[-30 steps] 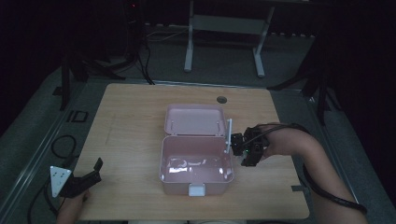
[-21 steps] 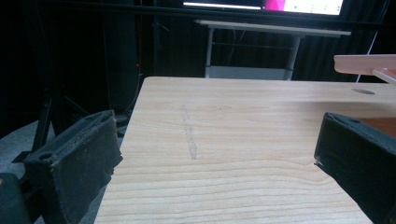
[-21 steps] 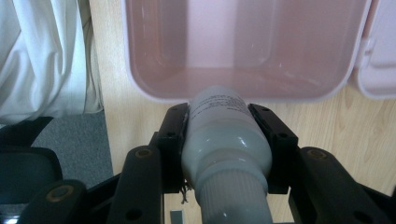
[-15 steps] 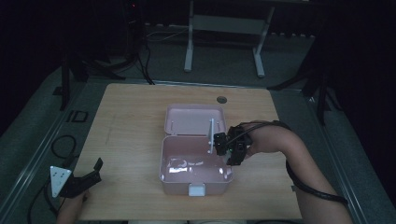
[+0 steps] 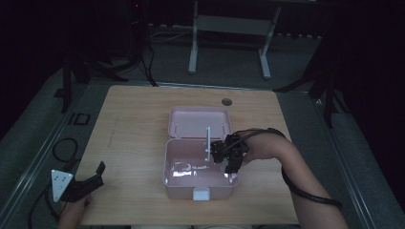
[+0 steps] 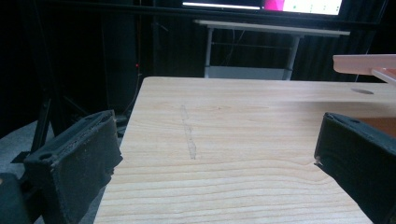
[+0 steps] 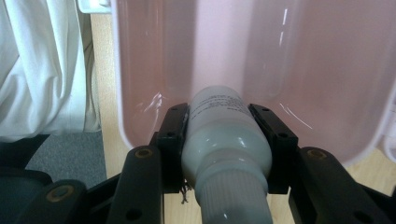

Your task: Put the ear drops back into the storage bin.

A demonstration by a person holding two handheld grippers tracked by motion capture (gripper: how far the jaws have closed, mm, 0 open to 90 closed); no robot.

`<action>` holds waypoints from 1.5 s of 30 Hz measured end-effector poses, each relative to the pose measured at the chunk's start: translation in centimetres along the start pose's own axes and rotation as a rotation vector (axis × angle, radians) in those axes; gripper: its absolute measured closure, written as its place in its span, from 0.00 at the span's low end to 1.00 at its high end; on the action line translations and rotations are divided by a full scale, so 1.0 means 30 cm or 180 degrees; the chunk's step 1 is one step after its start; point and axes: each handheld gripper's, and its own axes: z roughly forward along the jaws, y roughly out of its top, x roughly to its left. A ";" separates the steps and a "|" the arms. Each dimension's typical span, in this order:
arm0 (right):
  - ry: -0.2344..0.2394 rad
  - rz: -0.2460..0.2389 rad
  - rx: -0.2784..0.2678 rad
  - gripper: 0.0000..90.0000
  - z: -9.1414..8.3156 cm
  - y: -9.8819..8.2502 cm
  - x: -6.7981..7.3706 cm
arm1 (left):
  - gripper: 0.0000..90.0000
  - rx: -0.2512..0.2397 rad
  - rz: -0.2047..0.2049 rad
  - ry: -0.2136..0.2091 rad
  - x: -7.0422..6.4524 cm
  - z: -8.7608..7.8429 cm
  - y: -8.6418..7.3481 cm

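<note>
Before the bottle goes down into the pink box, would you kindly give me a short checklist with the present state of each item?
1. Right gripper clamped on the white bottle at both sides: ok.
2. Pink box open, lid laid back: ok.
3. Bottle over the box's inside, as the right gripper view shows: ok.
4. Box floor free where the bottle would land: cannot tell; glare hides it.
5. Left gripper open and apart from the box, near the table corner: ok.

Black right gripper [image 7: 226, 140] with brass screws, black cable trailing.
</note>
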 end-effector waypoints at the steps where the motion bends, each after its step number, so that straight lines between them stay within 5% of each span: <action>1: 0.0009 -0.0008 0.0006 0.66 0.009 0.002 0.000 | 0.00 -0.0001 0.0002 0.0000 0.000 0.000 0.000; 19: 0.0103 -0.0131 0.0014 0.66 0.137 0.034 -0.024 | 0.00 -0.0004 0.0006 0.0000 0.000 0.000 0.000; 45: 0.0177 -0.0158 0.0323 0.66 0.301 0.078 -0.028 | 0.00 0.0001 0.0007 -0.0007 -0.002 0.000 0.000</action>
